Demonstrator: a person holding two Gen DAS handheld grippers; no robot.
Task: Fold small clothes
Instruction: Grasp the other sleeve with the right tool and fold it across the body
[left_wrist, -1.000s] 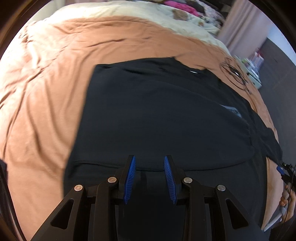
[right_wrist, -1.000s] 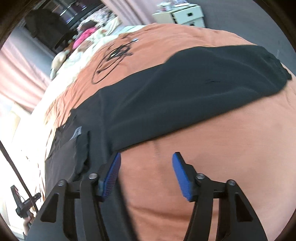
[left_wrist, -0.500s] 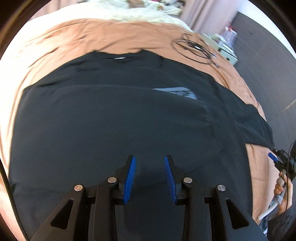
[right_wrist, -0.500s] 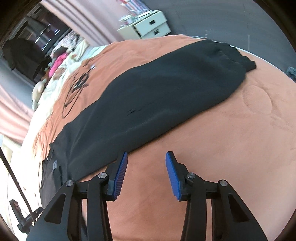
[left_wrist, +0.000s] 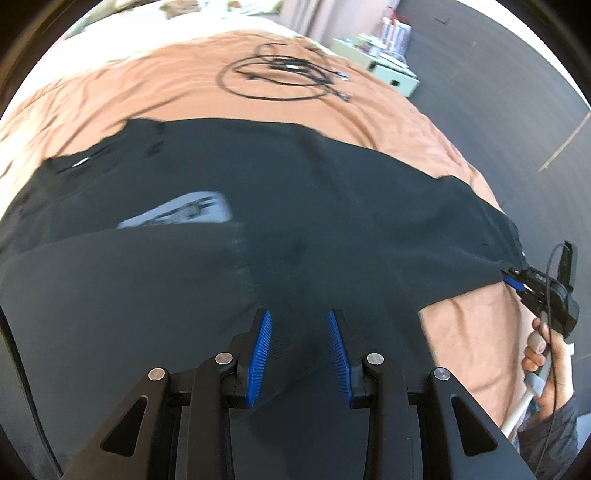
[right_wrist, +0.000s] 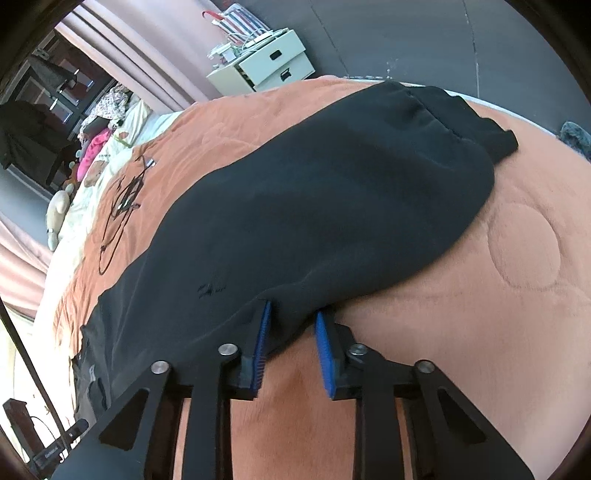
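Lying spread across the orange blanket (right_wrist: 480, 314), the black garment (left_wrist: 295, 229) reaches from under the left gripper (left_wrist: 300, 352) out to its long sleeve (right_wrist: 332, 192). That left gripper hovers over the cloth with its fingers parted and nothing between them. The right gripper (right_wrist: 291, 345), jaws still apart, straddles the sleeve's near edge, fabric bunched between the blue pads (right_wrist: 261, 347) but not pinched.

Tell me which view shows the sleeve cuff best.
The right wrist view: the black garment's sleeve cuff lies in full sight on the orange blanket. In the left wrist view the sleeve end sits blurred at the edge.
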